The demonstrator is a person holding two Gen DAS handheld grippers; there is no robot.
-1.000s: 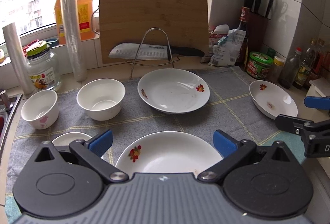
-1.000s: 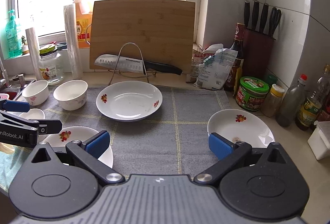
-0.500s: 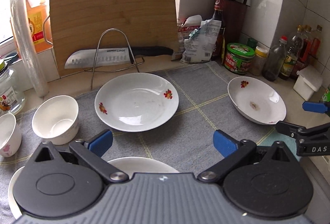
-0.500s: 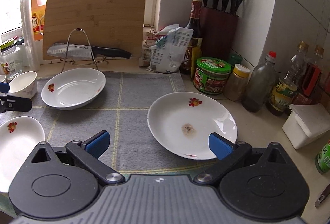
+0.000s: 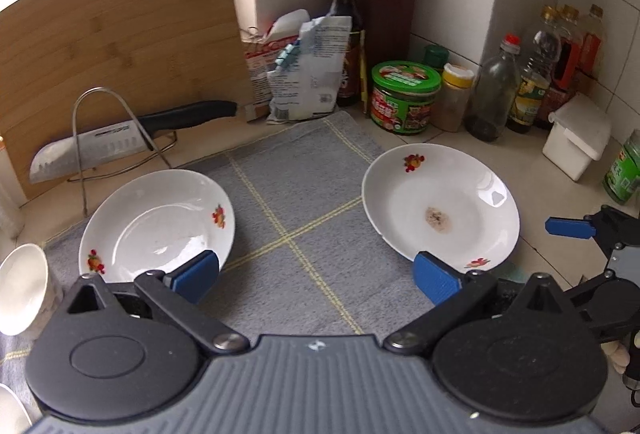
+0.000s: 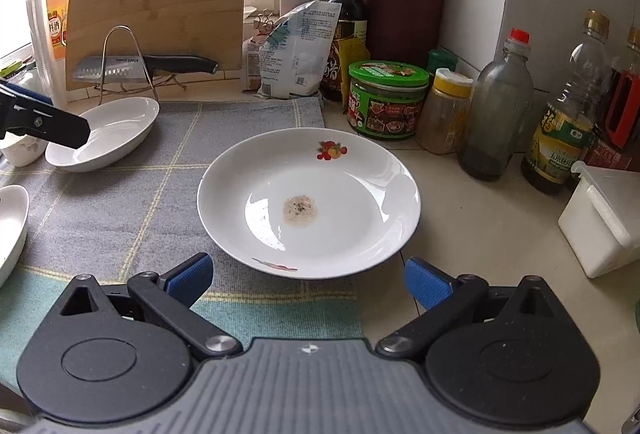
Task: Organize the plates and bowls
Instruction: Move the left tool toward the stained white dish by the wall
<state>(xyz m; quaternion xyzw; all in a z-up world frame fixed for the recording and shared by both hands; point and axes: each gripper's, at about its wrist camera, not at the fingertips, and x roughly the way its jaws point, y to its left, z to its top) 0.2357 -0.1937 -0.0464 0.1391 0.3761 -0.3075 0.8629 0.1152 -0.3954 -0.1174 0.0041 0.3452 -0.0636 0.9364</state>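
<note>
Now both views have swung right since a second ago: the stained plate, then small at the edge, fills the middle of the right wrist view, lying half on the grey cloth and half on the bare bench. The right tool hovers just before its near rim, fingers spread wide and empty. The left tool is likewise released, holding nothing, above the cloth between that plate and the clean plate near the knife rack. A white bowl that was earlier in full sight now shows only at the left edge.
</note>
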